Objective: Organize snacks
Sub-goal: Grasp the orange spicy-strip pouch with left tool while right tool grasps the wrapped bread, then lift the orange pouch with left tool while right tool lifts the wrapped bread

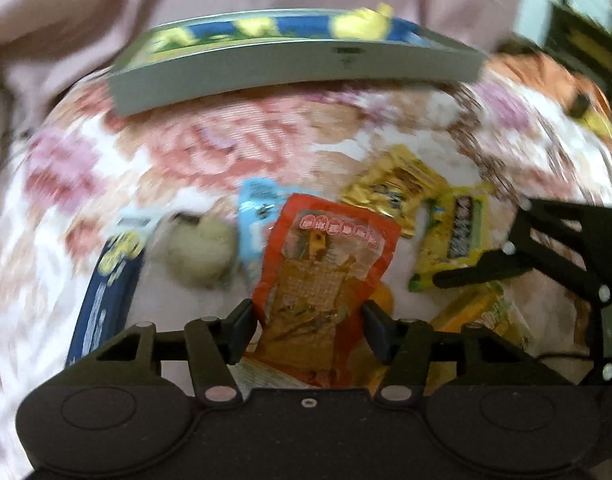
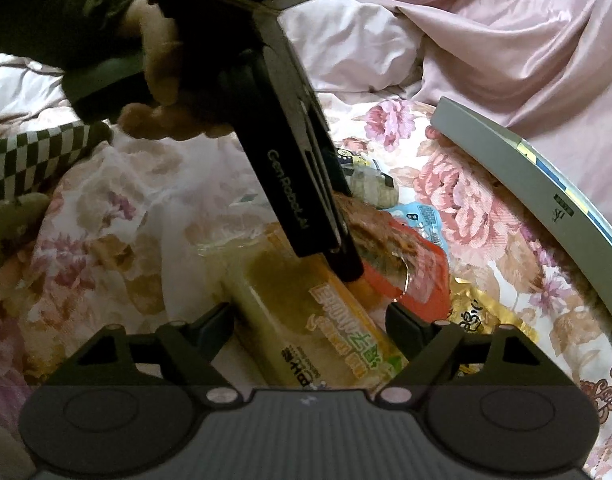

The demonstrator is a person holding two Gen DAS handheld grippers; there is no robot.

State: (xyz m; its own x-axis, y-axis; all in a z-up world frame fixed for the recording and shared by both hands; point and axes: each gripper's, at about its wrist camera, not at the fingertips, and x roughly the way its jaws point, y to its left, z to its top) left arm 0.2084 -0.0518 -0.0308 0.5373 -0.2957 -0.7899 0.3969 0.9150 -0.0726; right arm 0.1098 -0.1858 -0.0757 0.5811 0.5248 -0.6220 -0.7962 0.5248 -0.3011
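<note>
Closest to the left camera, the left tool [image 1: 310,322] has its two fingers pressed against the sides of a red snack packet [image 1: 326,268], pinching its lower end. Around that packet, snacks lie scattered on a flowered bedspread [image 1: 209,148]: a light blue packet [image 1: 253,208] just behind it, a pale round bun [image 1: 197,252] to the left, a dark blue packet [image 1: 105,296] at the far left, a gold packet [image 1: 394,192] and a yellow packet [image 1: 452,240] to the right. Farther back lies a flat grey box [image 1: 289,66] with a blue and yellow top.

From the right camera, the right tool [image 2: 310,326] stands wide apart, its fingers either side of a long yellow-green packet [image 2: 318,328] without gripping it. Whether they touch it is unclear. Pink bedding [image 2: 506,40] is bunched behind the box.
</note>
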